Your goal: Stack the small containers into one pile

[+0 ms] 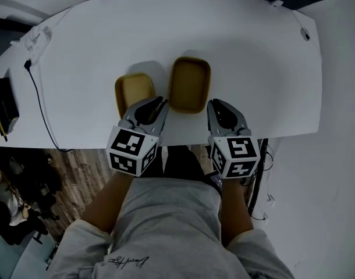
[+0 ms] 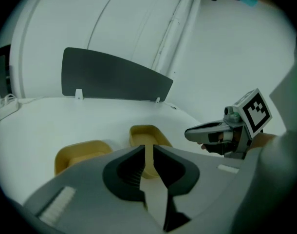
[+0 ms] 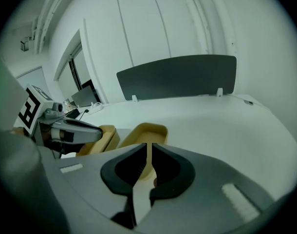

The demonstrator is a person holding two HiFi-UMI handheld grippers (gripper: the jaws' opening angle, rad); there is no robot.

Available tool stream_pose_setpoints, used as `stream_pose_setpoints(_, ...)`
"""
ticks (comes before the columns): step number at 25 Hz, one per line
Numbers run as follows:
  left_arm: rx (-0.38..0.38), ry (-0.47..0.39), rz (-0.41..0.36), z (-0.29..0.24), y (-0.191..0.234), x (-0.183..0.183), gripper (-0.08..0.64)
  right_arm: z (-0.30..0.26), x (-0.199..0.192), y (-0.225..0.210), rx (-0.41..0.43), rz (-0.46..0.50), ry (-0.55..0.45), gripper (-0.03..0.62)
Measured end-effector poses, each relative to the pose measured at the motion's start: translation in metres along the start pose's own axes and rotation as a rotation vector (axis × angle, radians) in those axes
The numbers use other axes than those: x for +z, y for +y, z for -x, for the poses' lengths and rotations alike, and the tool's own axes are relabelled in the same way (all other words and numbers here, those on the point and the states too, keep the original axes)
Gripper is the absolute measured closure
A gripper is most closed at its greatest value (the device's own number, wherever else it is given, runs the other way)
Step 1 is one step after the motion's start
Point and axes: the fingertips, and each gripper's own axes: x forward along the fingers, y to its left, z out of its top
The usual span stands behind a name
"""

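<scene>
Two empty containers lie side by side near the front edge of the white table (image 1: 235,34). The small yellow container (image 1: 134,92) (image 2: 80,155) (image 3: 103,136) is on the left. On the right is a larger tan container (image 1: 190,84) (image 2: 146,133) (image 3: 147,133). My left gripper (image 1: 160,103) (image 2: 148,147) hovers just in front of the gap between them, its jaws a narrow slit apart and empty. My right gripper (image 1: 214,106) (image 3: 148,145) hangs off the tan container's front right corner, jaws also barely apart and holding nothing.
A black cable (image 1: 41,103) and a black device (image 1: 4,103) lie at the table's left end. A dark upright panel (image 2: 114,77) (image 3: 177,74) stands at the far edge. The table's front edge runs right under both grippers, with the person's legs below it.
</scene>
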Motion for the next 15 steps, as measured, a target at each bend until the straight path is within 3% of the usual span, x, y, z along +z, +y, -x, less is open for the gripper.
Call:
stream_pose_setpoints(8, -0.020, 0.073, 0.040, -0.027, 0.002, -0.010, 0.493, -0.029, -0.019, -0.013, 0.000, -0.044, 0.067, 0.523)
stream_pose_setpoints(15, 0.018, 0.090, 0.066, -0.033, 0.007, -0.018, 0.502, -0.047, -0.036, -0.016, 0.011, -0.063, 0.137, 0.514)
